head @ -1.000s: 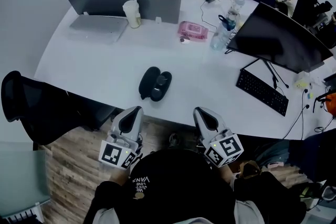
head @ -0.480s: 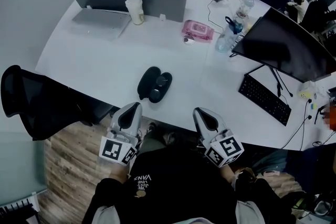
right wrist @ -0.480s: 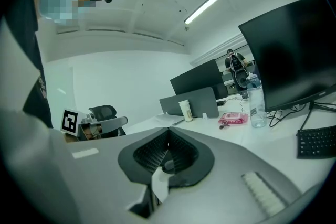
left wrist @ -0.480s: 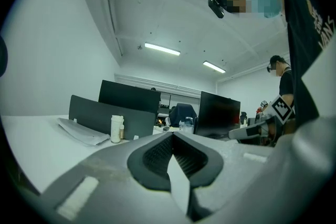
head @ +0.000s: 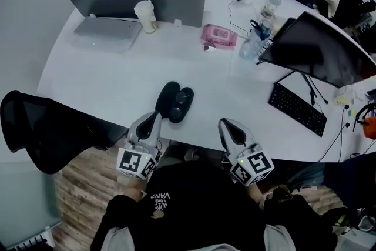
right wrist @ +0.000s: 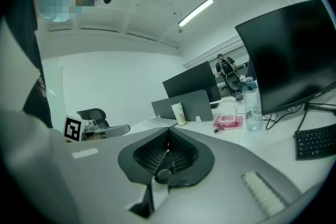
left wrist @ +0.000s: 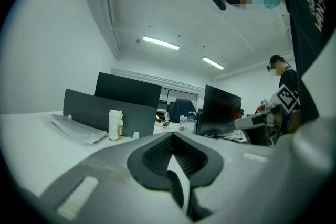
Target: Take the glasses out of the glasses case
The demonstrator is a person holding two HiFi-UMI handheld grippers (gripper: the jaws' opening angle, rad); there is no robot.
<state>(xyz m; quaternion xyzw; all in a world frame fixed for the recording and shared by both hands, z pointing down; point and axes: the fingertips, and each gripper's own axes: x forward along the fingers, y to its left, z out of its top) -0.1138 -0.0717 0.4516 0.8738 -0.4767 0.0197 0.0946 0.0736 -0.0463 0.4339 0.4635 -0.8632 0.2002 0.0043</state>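
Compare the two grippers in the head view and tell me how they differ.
The left gripper sits just short of the black glasses case, while the right gripper stands farther off to its right. The left gripper aims at the case's left half; the right gripper aims past it. Both are shut and empty.

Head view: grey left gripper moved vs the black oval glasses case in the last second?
Yes. The left gripper moved up-frame toward the black oval glasses case; the gap between them is clearly smaller now.
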